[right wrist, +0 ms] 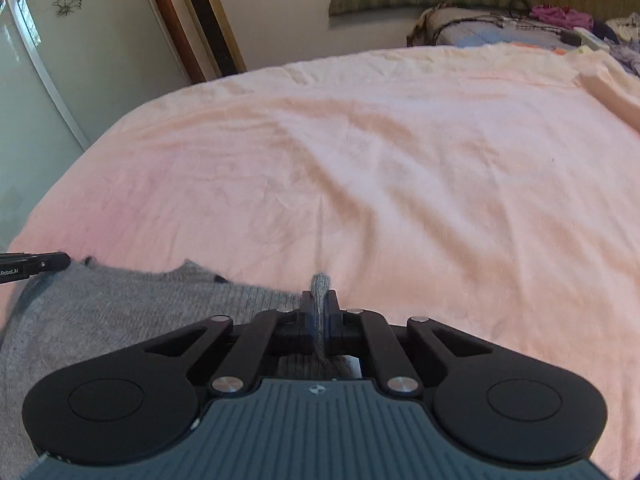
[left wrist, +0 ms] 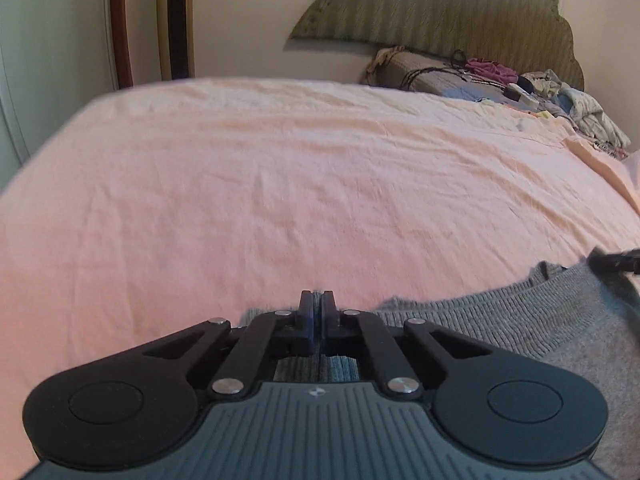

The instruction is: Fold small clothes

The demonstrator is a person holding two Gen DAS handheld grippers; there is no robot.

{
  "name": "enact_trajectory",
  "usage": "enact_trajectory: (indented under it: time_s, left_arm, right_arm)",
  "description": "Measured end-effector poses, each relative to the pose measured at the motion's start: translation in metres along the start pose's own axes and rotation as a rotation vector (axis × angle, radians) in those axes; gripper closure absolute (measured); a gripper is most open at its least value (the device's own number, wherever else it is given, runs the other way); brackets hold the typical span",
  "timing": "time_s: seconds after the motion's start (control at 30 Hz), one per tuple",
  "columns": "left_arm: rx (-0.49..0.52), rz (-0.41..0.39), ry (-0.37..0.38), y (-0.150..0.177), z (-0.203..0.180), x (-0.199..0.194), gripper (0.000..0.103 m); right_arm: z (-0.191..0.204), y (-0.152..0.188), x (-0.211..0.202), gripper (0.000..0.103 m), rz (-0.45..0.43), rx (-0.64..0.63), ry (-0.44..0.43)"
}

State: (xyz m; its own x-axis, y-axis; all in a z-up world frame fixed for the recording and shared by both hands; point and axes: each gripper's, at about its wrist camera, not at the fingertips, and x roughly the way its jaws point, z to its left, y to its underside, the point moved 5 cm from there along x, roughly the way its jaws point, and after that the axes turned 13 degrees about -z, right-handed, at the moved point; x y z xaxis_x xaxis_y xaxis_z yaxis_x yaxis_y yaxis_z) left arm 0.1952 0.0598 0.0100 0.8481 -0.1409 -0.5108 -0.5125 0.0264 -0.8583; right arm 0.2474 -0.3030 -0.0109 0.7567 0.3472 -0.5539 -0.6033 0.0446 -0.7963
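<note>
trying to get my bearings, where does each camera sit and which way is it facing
Left wrist view: on the left gripper, looking along its shut fingers, down across the pink bed sheet to the headboard; the right gripper's tip shows at right.
Right wrist view: on the right gripper, facing the same way, shut on a fold of the grey sweater; the left gripper's tip shows at left.
Shared: sheet, sweater, headboard, clothes pile.

Soft daylight, pinkish cast — slight motion blur, fisheye-bent edges
</note>
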Motion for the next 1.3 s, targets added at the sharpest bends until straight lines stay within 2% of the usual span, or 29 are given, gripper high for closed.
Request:
enact_trajectory:
  time_s: [0.07, 0.13, 0.17, 0.27, 0.3, 0.33, 0.37, 0.4, 0.43, 0.5, 0.57, 0.6, 0.7, 0.73, 0.8, 0.97, 1.03, 1.07, 1.1, 1.17, 1.23, 1.3]
  left_arm:
    - [0.004, -0.031, -0.018, -0.007, 0.005, -0.003, 0.101]
    - [-0.008, -0.014, -0.044, -0.010, 0.013, 0.006, 0.101]
    - [0.005, 0.000, -0.062, -0.005, 0.013, 0.010, 0.100]
    - [0.034, 0.013, -0.049, 0.009, 0.007, 0.011, 0.097]
    - [0.026, 0.005, -0.066, 0.010, 0.008, 0.006, 0.096]
    - [0.009, -0.004, -0.095, 0.009, 0.010, 0.000, 0.094]
    - [-0.016, -0.018, -0.131, 0.008, 0.012, -0.009, 0.094]
    - [-0.041, -0.039, -0.164, 0.006, 0.012, -0.019, 0.093]
    - [-0.060, -0.060, -0.181, 0.005, 0.009, -0.027, 0.091]
    - [-0.077, -0.089, -0.150, 0.004, -0.010, -0.039, 0.073]
    - [-0.044, -0.086, -0.108, 0.010, -0.036, -0.036, 0.028]
    - [-0.005, -0.087, -0.095, 0.015, -0.050, -0.032, 0.024]
    - [0.077, -0.030, -0.110, 0.040, -0.063, -0.013, 0.025]
    - [0.079, -0.069, -0.099, 0.044, -0.060, -0.013, 0.022]
    - [0.015, -0.069, -0.072, 0.045, -0.051, -0.014, 0.021]
    - [0.023, -0.068, -0.074, 0.046, -0.054, -0.014, 0.018]
    - [0.014, -0.071, -0.071, 0.046, -0.053, -0.014, 0.018]
    - [0.011, -0.072, -0.070, 0.046, -0.053, -0.014, 0.018]
    - [0.012, -0.072, -0.071, 0.046, -0.053, -0.014, 0.018]
    - [0.018, -0.070, -0.074, 0.047, -0.055, -0.013, 0.018]
    - [0.019, -0.070, -0.074, 0.047, -0.055, -0.012, 0.017]
    - [0.020, -0.069, -0.073, 0.047, -0.054, -0.012, 0.017]
  right_arm:
    - [-0.006, -0.008, -0.010, 0.093, -0.061, 0.050, -0.003]
    - [-0.017, -0.015, -0.018, 0.093, -0.110, 0.115, 0.000]
    - [-0.023, -0.012, -0.019, 0.093, -0.107, 0.143, 0.002]
    - [-0.025, 0.005, -0.008, 0.091, -0.035, 0.159, 0.025]
    - [-0.024, 0.007, -0.009, 0.091, -0.042, 0.167, 0.032]
    - [-0.022, 0.007, -0.014, 0.083, -0.068, 0.175, 0.041]
    - [-0.021, 0.004, -0.022, 0.064, -0.095, 0.184, 0.058]
    - [-0.020, 0.000, -0.033, 0.055, -0.136, 0.197, 0.080]
    - [-0.017, -0.003, -0.046, 0.050, -0.188, 0.214, 0.096]
    - [0.001, -0.008, -0.061, 0.050, -0.263, 0.264, 0.030]
    - [0.028, -0.004, -0.058, 0.049, -0.272, 0.253, -0.010]
    - [0.041, 0.002, -0.053, 0.048, -0.261, 0.227, -0.013]
    - [0.068, 0.027, -0.027, 0.046, -0.184, 0.083, 0.047]
    - [0.068, 0.036, -0.018, 0.047, -0.144, 0.047, 0.081]
    - [0.064, 0.046, -0.019, 0.046, -0.189, -0.057, 0.106]
    - [0.040, 0.039, -0.026, 0.047, -0.201, 0.044, 0.085]
    - [0.046, 0.038, -0.035, 0.045, -0.197, 0.047, 0.135]
    - [0.052, 0.039, -0.043, 0.038, -0.205, 0.054, 0.149]
    - [0.060, 0.042, -0.050, 0.034, -0.210, 0.044, 0.124]
    - [0.076, 0.052, -0.057, 0.013, -0.215, -0.009, 0.072]
    - [0.079, 0.067, -0.052, 0.006, -0.177, -0.085, 0.105]
    - [0.073, 0.068, -0.053, 0.005, -0.187, -0.058, 0.096]
